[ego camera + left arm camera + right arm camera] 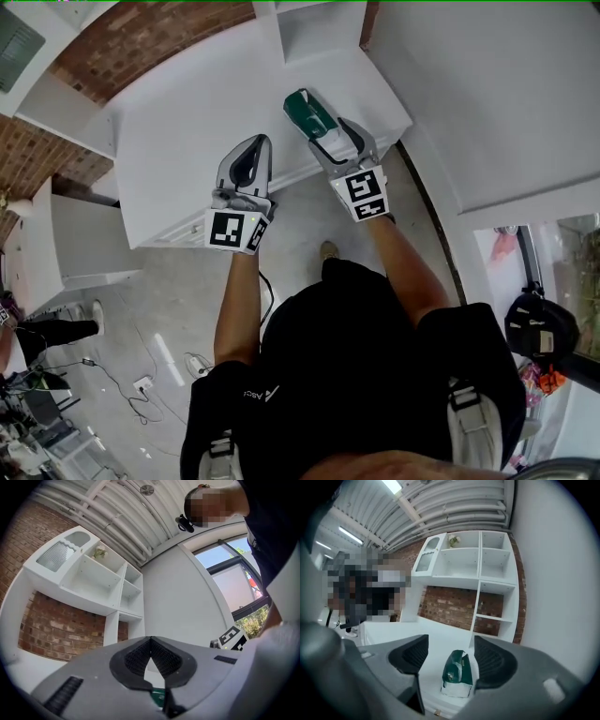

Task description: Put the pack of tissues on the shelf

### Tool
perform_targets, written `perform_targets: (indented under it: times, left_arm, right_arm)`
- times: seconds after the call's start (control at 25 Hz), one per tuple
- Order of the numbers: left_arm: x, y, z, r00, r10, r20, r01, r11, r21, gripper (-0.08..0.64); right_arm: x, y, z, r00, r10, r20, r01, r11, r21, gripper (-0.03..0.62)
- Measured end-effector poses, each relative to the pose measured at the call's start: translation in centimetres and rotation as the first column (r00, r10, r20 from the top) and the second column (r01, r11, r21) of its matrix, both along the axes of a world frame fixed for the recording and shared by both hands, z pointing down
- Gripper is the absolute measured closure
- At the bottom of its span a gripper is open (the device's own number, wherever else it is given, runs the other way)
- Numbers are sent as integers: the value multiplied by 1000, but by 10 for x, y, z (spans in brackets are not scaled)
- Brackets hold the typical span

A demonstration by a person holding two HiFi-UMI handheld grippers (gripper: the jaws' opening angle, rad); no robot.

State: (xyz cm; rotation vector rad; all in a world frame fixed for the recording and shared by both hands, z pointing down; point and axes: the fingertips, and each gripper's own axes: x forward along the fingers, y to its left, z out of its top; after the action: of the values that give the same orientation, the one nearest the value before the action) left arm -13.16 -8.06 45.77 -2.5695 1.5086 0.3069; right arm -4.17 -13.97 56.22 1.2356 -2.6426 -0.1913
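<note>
The pack of tissues (pixel 307 114), green with a white end, lies on the white shelf top (pixel 187 141) near its right end. My right gripper (pixel 341 141) stands just behind it and is open. In the right gripper view the pack (pixel 457 672) sits between the spread pads (pixel 493 662), closer to the right one, and neither pad presses on it. My left gripper (pixel 255 148) hovers over the front edge to the left, shut with nothing in it. Its jaws (pixel 151 641) meet at the tip. A sliver of green (pixel 158 696) shows below them.
A white wall unit with open compartments (pixel 478 569) rises behind the top against a brick wall (pixel 450 606). A plain white wall (pixel 487 94) closes the right side. A lower white cabinet (pixel 84 239) stands at the left. Cables (pixel 141 380) lie on the floor.
</note>
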Motion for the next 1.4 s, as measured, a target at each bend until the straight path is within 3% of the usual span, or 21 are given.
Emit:
perform_targets:
  times: [0.4,0.72,1.08,1.24,1.32,1.4]
  left_arm:
    - [1,-72,33,999,-37,37,39,998,-58,563]
    - [-3,-96,46,999,11,51,-6,996,-93,563]
    - [-4,-106,51,996,75,58,-68,991,-114,563]
    - [-7,-106,55,995,82,63,-74,990,-120,563]
    - [-8,-105,55,995,82,65,-73,990,-122,563]
    - [-10,-105,56,994,82,71,-73,990,-122,563]
  right_arm:
    - [0,-75,90,996,-20,-85,4,984,-176,211]
    - [-11,-99,144,989,-18,-148,-29,951,-309,169]
    - [-18,-111,180,976,-9,-220,-83,909,-409,169]
    - [-17,-113,188,967,-7,-256,-102,905,-413,172]
    - [-15,-115,188,966,5,-260,-113,909,-402,193]
    - [-14,-116,187,966,14,-259,-119,912,-394,254]
